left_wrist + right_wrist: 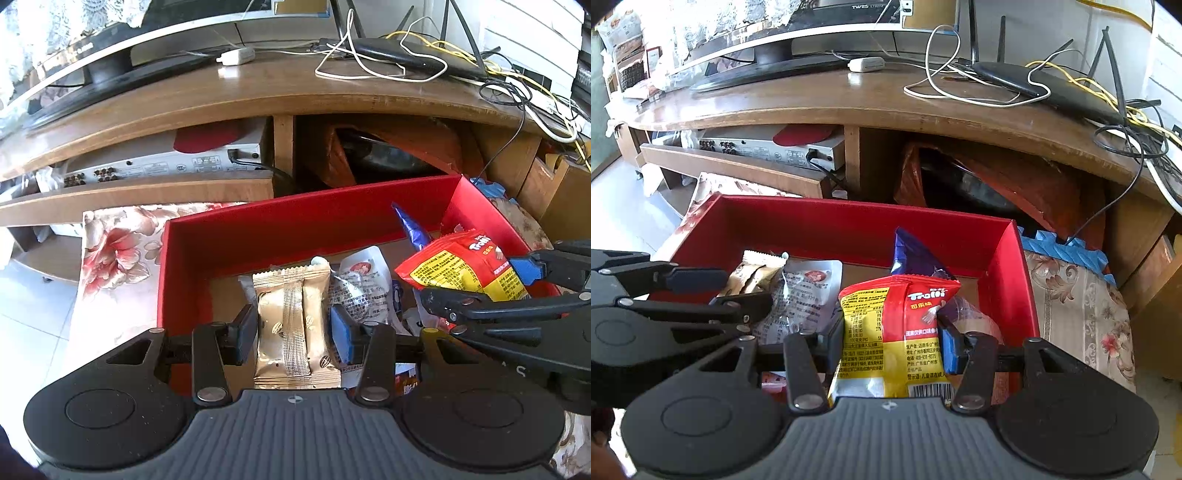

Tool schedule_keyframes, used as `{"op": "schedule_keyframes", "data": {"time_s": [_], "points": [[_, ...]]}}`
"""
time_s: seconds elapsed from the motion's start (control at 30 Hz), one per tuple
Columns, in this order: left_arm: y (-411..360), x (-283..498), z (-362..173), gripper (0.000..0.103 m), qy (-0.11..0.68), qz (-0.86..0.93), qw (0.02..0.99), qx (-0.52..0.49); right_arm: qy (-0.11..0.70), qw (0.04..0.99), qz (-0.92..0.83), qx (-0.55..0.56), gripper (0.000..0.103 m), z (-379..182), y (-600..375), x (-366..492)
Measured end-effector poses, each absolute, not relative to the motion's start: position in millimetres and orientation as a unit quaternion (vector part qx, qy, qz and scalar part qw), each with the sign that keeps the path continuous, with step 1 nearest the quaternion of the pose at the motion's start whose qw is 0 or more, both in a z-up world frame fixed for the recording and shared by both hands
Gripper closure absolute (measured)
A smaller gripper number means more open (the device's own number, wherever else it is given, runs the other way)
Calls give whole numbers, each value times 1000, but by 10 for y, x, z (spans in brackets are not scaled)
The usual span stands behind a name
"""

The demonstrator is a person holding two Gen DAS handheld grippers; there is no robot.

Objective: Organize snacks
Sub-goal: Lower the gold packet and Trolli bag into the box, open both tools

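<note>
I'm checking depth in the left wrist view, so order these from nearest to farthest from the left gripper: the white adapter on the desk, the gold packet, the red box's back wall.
1. Gold packet: held between the left gripper's fingers.
2. Red box's back wall: just beyond, behind the snacks.
3. White adapter: farthest, up on the desk, left of the cables.

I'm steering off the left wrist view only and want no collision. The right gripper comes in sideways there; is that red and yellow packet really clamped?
Observer: Yes, the right gripper has both pads pressed on the red and yellow packet.
Operator: What lies behind that packet?
Observer: A purple packet stands just behind it in the red box.
Operator: Anything right of the box?
Observer: A floral cushion, with blue foam behind it.
</note>
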State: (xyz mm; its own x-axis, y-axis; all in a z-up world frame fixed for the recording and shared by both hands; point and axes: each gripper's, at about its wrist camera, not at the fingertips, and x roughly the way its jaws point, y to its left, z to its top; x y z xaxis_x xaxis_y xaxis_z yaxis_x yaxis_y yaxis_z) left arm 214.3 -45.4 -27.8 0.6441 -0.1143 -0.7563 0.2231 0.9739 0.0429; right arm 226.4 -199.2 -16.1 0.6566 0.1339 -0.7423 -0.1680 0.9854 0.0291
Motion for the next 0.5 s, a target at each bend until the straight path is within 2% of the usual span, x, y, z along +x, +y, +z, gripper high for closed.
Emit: {"op": "schedule_keyframes", "data": {"time_s": [0.5], "points": [[-386, 2096, -260, 47, 424, -90, 899, 56, 415, 905, 90, -11, 52, -134, -2025, 2238]]}}
